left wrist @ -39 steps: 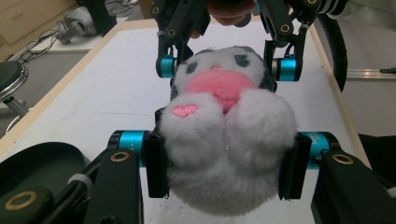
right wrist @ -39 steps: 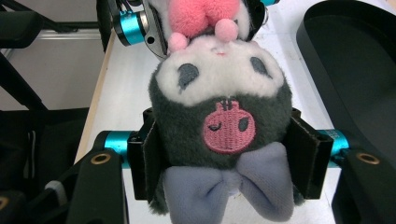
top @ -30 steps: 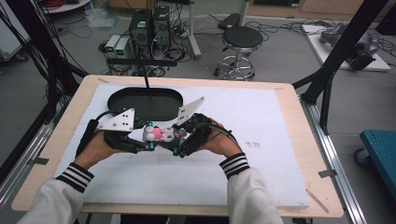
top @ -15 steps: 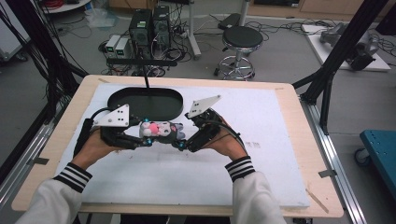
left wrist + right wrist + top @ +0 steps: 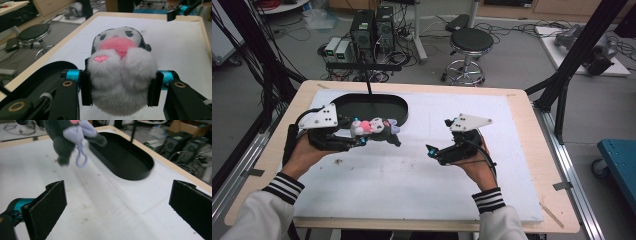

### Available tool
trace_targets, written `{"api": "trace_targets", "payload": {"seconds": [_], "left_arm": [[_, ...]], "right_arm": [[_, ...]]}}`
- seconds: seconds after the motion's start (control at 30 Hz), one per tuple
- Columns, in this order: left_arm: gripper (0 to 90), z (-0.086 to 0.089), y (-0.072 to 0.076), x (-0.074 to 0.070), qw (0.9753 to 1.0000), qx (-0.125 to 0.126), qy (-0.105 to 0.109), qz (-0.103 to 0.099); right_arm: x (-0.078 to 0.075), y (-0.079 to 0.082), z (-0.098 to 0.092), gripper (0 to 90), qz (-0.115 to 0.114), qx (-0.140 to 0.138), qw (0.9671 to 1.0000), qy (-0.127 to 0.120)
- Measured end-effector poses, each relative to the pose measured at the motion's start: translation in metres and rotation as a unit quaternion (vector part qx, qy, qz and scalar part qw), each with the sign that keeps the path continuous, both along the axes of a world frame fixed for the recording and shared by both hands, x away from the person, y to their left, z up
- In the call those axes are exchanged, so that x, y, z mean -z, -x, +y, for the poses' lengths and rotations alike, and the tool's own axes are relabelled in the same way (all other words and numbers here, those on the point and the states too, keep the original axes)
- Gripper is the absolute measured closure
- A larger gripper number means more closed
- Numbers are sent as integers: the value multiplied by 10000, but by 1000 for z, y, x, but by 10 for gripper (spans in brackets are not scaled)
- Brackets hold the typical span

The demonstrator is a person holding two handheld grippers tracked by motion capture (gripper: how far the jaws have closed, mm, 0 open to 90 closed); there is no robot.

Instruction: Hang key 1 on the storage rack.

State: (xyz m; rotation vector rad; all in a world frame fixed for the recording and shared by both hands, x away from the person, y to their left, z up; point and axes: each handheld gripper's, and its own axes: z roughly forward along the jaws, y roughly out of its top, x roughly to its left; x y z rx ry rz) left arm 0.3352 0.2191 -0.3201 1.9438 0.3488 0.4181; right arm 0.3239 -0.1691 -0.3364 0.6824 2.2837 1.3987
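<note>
Left hand-held gripper (image 5: 362,141) pinching plush toy (image 5: 120,67) by white fluffy body, jaws pressed against both sides; toy lifted above table (image 5: 422,180), beside near rim of black oval tray (image 5: 397,106). Right hand-held gripper (image 5: 432,151) spread wide, nothing between jaws, well apart from toy, low over white table.

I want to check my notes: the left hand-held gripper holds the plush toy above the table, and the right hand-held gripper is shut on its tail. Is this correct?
Not quite. The left hand-held gripper does hold the plush toy above the table, but the right hand-held gripper is open and apart from the toy, its jaws wide with nothing between them. The right gripper view shows this.
</note>
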Motion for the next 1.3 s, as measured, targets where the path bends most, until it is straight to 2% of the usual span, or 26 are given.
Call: {"api": "trace_targets", "payload": {"seconds": [0.07, 0.2, 0.23, 0.33, 0.57, 0.6, 0.7, 0.8, 0.93, 1.0, 1.07, 1.2, 1.3], "left_arm": [[525, 4, -2, -1, 9999, -151, 21, -3], [524, 12, -7, -1, 9990, -447, 33, -32], [523, 14, -8, -2, 9986, -527, 38, -64], [523, 21, -14, -2, 9969, -777, 141, -57], [523, 30, -25, -4, 9926, -1193, 176, -113], [523, 31, -27, -4, 9922, -1224, 231, -114], [522, 32, -33, -6, 9904, -1360, 193, -143], [523, 33, -39, -9, 9888, -1471, 208, -154], [523, 35, -44, -13, 9870, -1580, 211, -205], [523, 35, -46, -13, 9856, -1660, 259, -203], [523, 35, -47, -14, 9841, -1745, 228, -238], [523, 34, -49, -17, 9791, -1995, 256, -316], [523, 32, -51, -22, 9761, -2118, 288, -393]], "right_arm": [[4, 3, -9, 6, -13, 133, 9999, -19], [13, 13, -31, 6, 10, 334, 9991, -260], [15, 15, -36, 6, -42, 336, 9988, -347], [21, 23, -51, 6, -89, 477, 9977, -466], [34, 35, -76, 6, -208, 724, 9941, -774], [36, 37, -78, 6, -250, 758, 9934, -823], [44, 40, -86, 6, -306, 860, 9910, -977], [52, 43, -92, 6, -423, 1032, 9884, -1029], [60, 45, -98, 6, -504, 1213, 9839, -1213], [64, 47, -100, 6, -579, 1287, 9814, -1305], [67, 48, -102, 6, -558, 1343, 9803, -1337], [75, 51, -103, 6, -675, 1498, 9781, -1279], [81, 53, -104, 6, -660, 1552, 9762, -1360]]}}
